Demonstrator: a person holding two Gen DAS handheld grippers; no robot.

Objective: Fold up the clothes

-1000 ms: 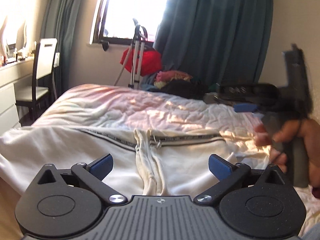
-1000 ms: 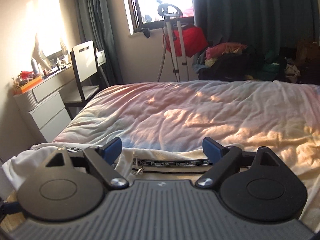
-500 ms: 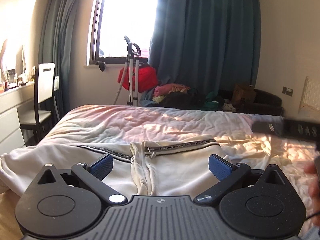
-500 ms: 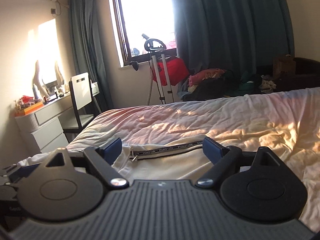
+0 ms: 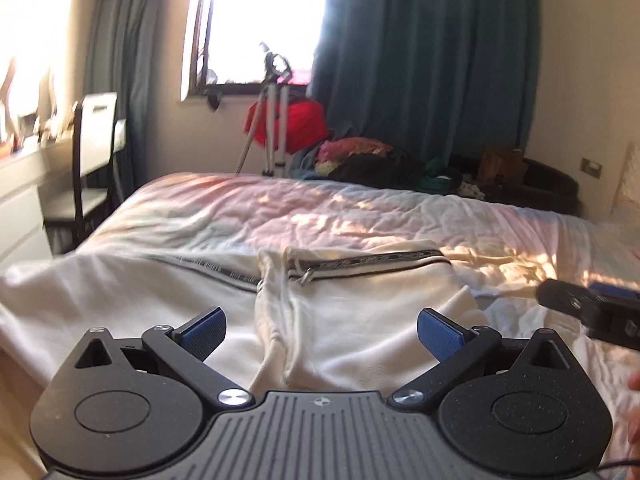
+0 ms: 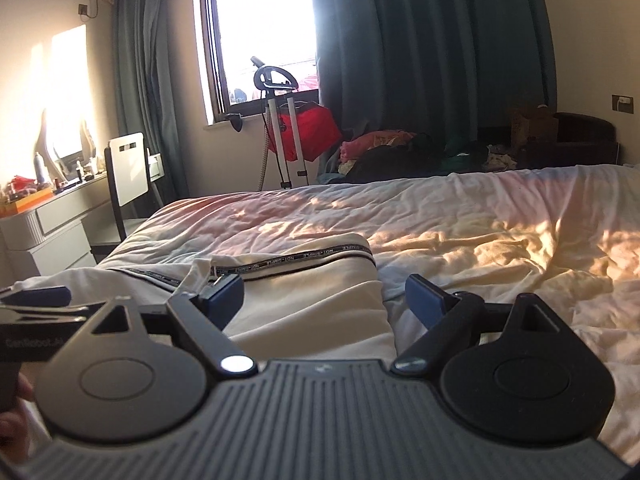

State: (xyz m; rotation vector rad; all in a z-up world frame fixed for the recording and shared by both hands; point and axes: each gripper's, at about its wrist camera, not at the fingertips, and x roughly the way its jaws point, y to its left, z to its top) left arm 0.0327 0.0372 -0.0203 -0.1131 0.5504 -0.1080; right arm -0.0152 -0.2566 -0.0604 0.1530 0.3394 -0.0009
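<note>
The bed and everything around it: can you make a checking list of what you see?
Surface: bed, wrinkled sheet, sunlit patches.
Job's things: white garment with black-trimmed band lies spread on the near edge.
Clutter: heap of clothes beyond the bed.
Grippers: left gripper open, empty, above the garment; right gripper open, empty.
Cables: nothing seen.
Surroundings: window, dark curtains, chair, red bag on a stand.

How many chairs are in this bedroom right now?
1. The chair stands at the desk left of the bed, near the window; it also shows in the left wrist view. Others may be out of view.
</note>
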